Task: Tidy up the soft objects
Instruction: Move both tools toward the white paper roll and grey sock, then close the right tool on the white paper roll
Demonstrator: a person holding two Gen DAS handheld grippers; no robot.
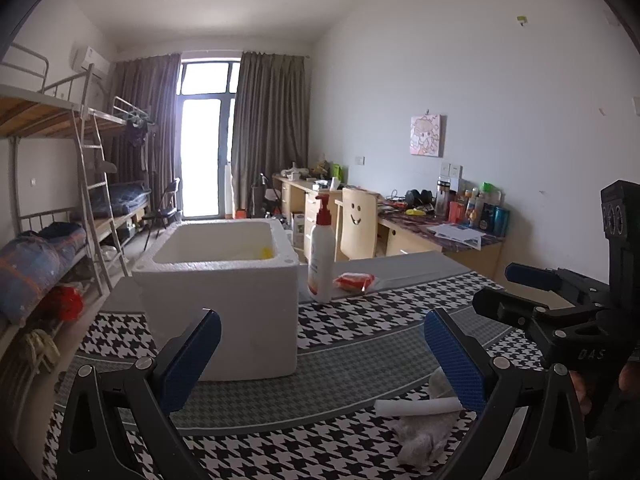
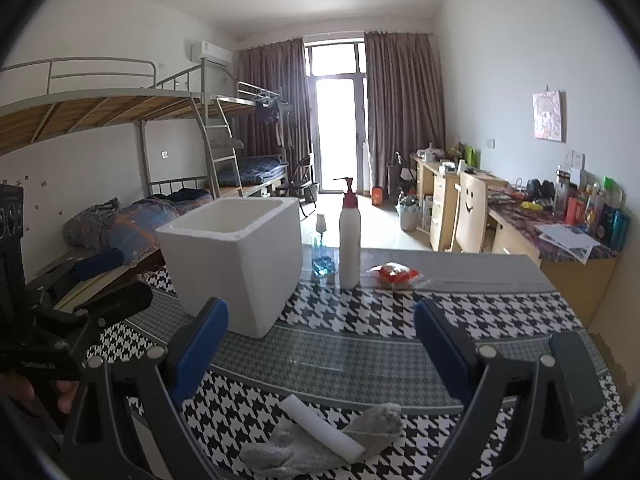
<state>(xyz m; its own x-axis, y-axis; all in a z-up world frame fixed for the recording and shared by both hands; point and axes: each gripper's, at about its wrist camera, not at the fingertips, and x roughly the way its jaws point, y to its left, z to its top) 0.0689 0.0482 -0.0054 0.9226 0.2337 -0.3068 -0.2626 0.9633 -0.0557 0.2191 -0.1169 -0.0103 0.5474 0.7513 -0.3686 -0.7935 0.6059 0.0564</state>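
A white foam box [image 1: 224, 280] stands open on the houndstooth table [image 1: 360, 320]; something yellow [image 1: 266, 253] lies inside. It also shows in the right wrist view [image 2: 236, 256]. A grey sock [image 2: 320, 436] lies under a white roll [image 2: 320, 428] at the near edge, just below my right gripper [image 2: 320, 356], which is open and empty. The same roll [image 1: 416, 406] and sock [image 1: 420, 436] lie by the right finger of my left gripper [image 1: 322, 360], also open and empty. A red-and-white soft packet [image 1: 354, 281] lies beyond; it also shows in the right wrist view [image 2: 396, 274].
A white pump bottle [image 2: 349, 240] stands beside the box, with a small blue glass bottle [image 2: 322, 256] behind it. A dark flat object [image 2: 576, 372] lies at the table's right edge. Bunk beds [image 2: 140, 160] stand left, desks and a chair [image 2: 472, 216] right.
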